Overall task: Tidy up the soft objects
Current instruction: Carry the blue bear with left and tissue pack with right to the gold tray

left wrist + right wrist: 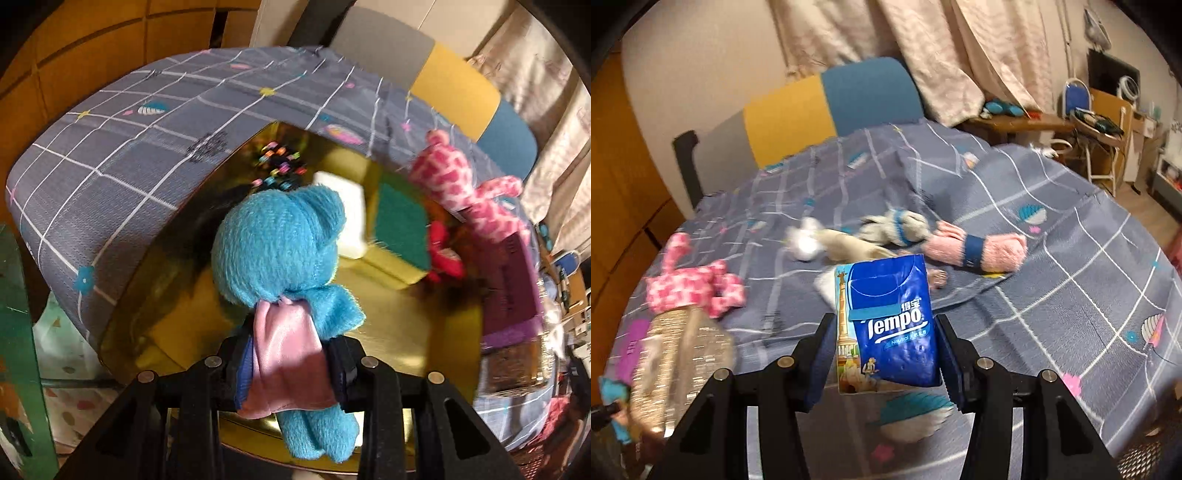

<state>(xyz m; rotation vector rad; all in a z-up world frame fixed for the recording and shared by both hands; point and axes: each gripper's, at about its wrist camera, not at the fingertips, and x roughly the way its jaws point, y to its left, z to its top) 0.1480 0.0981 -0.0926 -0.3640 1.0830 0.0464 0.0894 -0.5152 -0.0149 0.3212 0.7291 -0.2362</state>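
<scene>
Clamped in the left gripper (290,363): a blue plush bear (284,254), pinched at the waist over its pink satin cape (286,358), head pointing away from the camera, legs dangling below the fingers. Nearly closed, those jaws, with only the toy's soft body between them. Held above a gold container (402,332) with shiny walls, set against the grey checked bedspread (122,147). Inside the container: a white block (349,218), a green-topped yellow sponge (399,229), something red and plush (445,251), and a dark item with coloured dots (280,168) too blurred to identify. Perched at the rim, on the bedspread: a pink-and-white spotted plush (461,181). Beside it a purple shape (511,295), smeared and unreadable.

Gripped in the right gripper (882,354): a blue Tempo tissue pack (890,325), upright between the pads, jaws closed partway to the pack's width. Held over the bedspread. Beyond it, lying close together on the cover: a pink rolled towel with a blue band (975,249), a grey-white rolled cloth with a blue band (897,227), a beige bundle (849,247) and a blurred white object (805,242). Partly hidden behind the pack, a pale item, not identifiable. At left, the spotted plush again, with a glittery gold surface (676,365) below it, motion-blurred.
</scene>
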